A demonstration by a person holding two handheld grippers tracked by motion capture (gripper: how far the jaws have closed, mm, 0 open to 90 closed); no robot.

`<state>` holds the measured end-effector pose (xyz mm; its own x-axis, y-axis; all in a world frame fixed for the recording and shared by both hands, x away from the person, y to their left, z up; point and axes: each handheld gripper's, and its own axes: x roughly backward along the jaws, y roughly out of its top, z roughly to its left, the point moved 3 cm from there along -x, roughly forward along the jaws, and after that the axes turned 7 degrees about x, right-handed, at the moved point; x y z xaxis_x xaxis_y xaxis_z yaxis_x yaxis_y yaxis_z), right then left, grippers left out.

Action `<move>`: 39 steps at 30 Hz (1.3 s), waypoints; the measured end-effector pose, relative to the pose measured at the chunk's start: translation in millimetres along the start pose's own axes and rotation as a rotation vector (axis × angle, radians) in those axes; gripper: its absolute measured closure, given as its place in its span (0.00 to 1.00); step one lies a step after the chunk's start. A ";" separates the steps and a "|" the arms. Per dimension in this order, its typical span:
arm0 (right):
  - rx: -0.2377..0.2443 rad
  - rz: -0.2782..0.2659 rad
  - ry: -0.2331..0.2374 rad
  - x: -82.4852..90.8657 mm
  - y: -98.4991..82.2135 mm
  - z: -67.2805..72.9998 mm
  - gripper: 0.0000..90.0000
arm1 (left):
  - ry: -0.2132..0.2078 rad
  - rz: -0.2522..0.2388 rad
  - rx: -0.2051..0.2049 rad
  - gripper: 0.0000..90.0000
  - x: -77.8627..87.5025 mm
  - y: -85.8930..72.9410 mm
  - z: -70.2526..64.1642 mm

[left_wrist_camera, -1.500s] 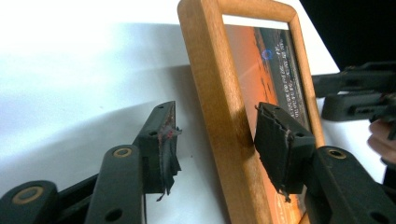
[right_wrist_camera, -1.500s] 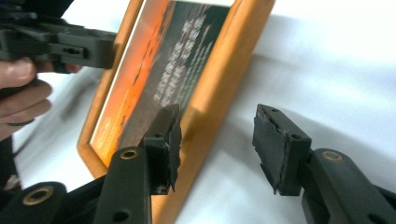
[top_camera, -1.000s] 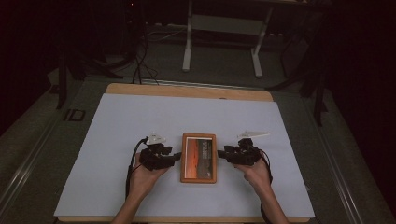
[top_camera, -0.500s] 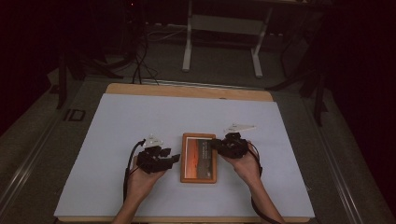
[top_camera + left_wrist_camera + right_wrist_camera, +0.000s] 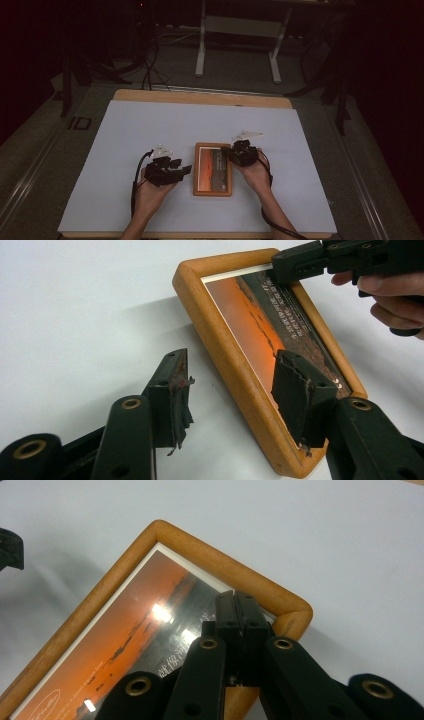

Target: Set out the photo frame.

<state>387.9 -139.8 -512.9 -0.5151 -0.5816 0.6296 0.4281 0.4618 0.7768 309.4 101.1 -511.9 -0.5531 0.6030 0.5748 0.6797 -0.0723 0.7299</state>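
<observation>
So the picture frame, a wooden one with an orange sunset print, lies flat on the white table cover, nearer the front edge than the back and roughly centered left to right.

The right gripper has just snapped its jaws together: in the right gripper view the two black pads are pressed flat against each other with nothing pinched between them. The closed tip sits over the glass just inside the frame's far right corner, and in the left gripper view it looks like it's resting on the print right by the top rail. Whether it's actually pressing on the glass or a hair above it, I can't tell.

The left gripper is about half open and has nothing in its grip. In its own view one pad sits over the bare cover left of the frame and the other hangs over the glass, so the frame's left rail runs between the jaws without either pad touching it, as far as I can see. Both pads look pretty chewed up and frayed.

Hard to make out: the writing on the print is too small to read, there's glare on the glass, and the right gripper's jaws cover the frame's near right rail in its own view.
</observation>
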 end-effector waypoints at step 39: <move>-0.121 0.079 -0.045 -4.6 -23.4 -33.5 1.00 | -0.131 -0.025 0.004 0.45 2.1 4.1 -17.4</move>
<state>405.1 -170.3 -534.4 -0.5074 -0.5149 0.6910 0.5541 0.4192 0.7192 302.6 88.2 -501.3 -0.5022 0.7033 0.5031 0.6686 -0.0532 0.7417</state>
